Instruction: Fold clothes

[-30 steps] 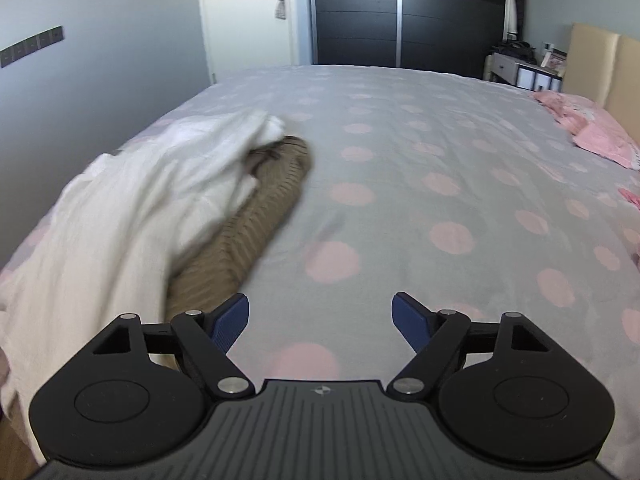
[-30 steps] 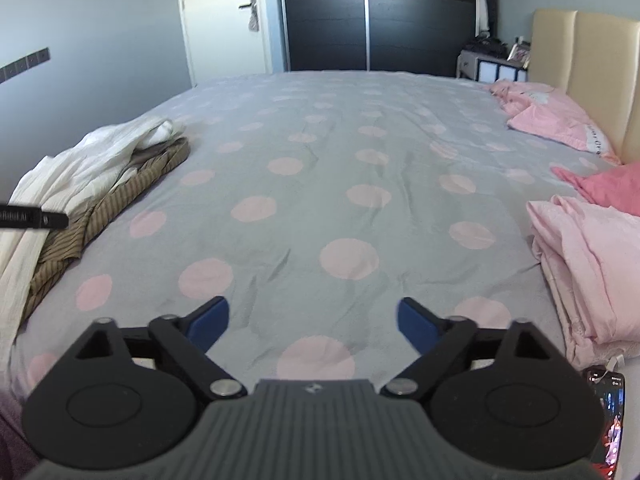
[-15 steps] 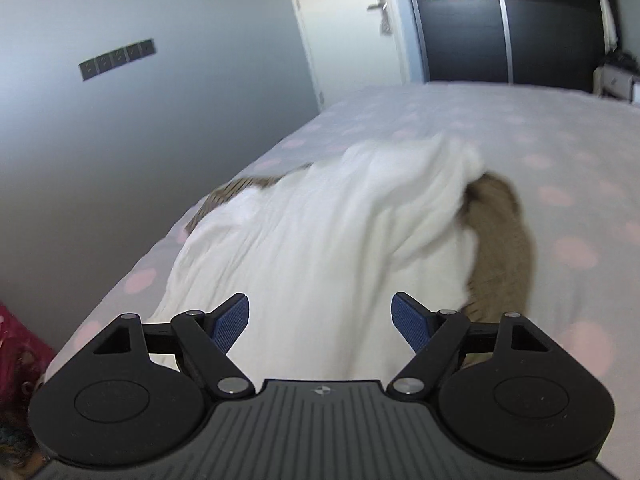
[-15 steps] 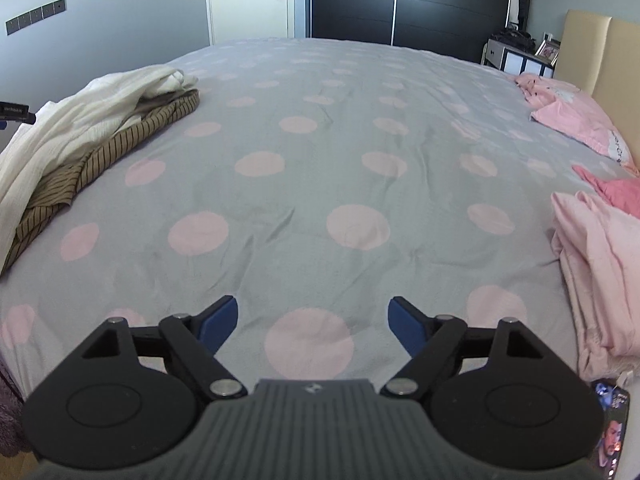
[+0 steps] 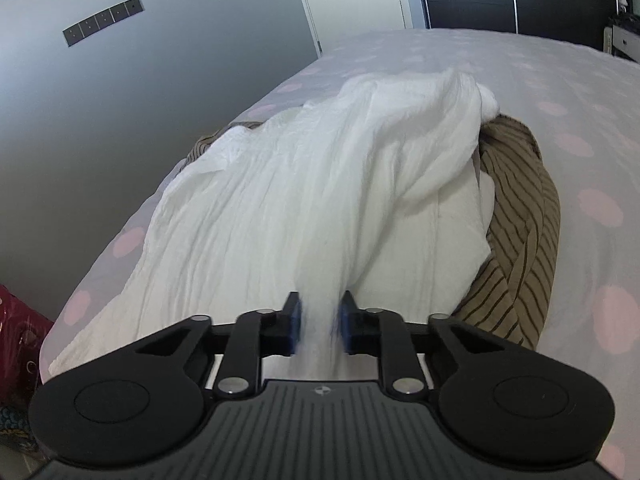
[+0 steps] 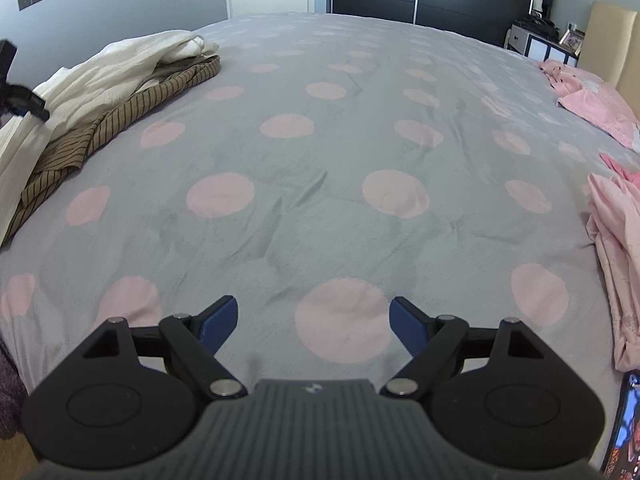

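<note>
The left gripper (image 5: 319,322) is pinched tight on a bunched fold of the white garment (image 5: 320,184), its blue pads (image 5: 295,320) pressing the cloth from both sides. It sits low at the near corner of the bed (image 5: 580,92), close to the bed's left edge, with the grey wall (image 5: 120,100) just beyond. The white garment stretches away from the pads as a long ridge, its length running up the bed. It lies over a brown striped garment (image 5: 520,232), which shows along its right side. The right gripper (image 6: 311,322) hovers with its fingers spread wide and nothing between them, over the bare middle of the dotted cover, with wide room ahead. Pink clothes (image 6: 616,248) lie at the right edge; whether they are folded is hard to tell.
</note>
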The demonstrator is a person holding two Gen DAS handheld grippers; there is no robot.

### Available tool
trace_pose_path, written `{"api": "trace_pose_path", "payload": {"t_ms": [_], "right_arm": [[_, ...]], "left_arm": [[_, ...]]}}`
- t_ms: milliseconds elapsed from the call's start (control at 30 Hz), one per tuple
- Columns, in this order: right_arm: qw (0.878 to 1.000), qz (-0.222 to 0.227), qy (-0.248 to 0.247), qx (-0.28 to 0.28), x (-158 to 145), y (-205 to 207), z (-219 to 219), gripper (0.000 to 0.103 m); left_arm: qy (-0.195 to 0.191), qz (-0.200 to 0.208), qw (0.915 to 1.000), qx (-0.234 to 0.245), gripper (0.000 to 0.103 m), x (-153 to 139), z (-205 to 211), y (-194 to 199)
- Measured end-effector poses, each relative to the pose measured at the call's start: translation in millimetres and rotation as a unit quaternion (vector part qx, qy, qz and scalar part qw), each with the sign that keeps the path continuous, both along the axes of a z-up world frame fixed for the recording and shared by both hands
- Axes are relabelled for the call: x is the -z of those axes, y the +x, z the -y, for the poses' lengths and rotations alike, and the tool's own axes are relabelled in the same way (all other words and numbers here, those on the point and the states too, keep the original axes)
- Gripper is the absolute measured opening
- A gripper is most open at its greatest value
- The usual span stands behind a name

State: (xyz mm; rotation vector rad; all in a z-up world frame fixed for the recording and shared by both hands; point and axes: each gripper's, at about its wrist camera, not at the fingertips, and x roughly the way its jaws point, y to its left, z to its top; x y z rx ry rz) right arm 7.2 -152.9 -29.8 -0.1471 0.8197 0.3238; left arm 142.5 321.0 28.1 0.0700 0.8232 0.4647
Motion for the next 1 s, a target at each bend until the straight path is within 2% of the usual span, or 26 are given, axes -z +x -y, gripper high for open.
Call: {"api": "trace_pose_path", "payload": {"t_ms": [133,233,367,500,600,733,867,1000], "right_arm": [[1.0,0.006,0.007,0.003,-3,-2,2,0.085],[1.0,0.009,0.01,0.004,-5,-5,3,0.085],[1.0,0.015,0.012,-0.001,-10,-9,2,0.085],[1.0,0.023,0.012,-0.002,-13,-12,3,0.085],[1.0,0.026,0.013,0.007,-16,-12,6,0.085],[0.999,0.028,0.014,0.022,-18,-9,12,0.085],[0.999,0.032,0.017,0.037,-21,-6,18,0.085],[0.998,0.032,0.017,0.042,-22,-6,21,0.085]], "left_arm": [[-0.043,0.041,0.9979,0.024,0.004,-25,2,-4],[-0.033,0.064,0.9938,0.085,0.003,-45,27,-8],[-0.064,0.097,0.9816,0.152,0.003,-69,64,-21],[-0.089,0.116,0.9633,0.225,0.003,-88,105,-37],[-0.109,0.125,0.9439,0.285,0.003,-100,139,-51],[-0.147,0.118,0.9085,0.373,0.003,-103,189,-79],[-0.182,0.078,0.8711,0.449,0.003,-87,239,-110],[-0.21,0.01,0.833,0.512,0.003,-58,276,-134]]}}
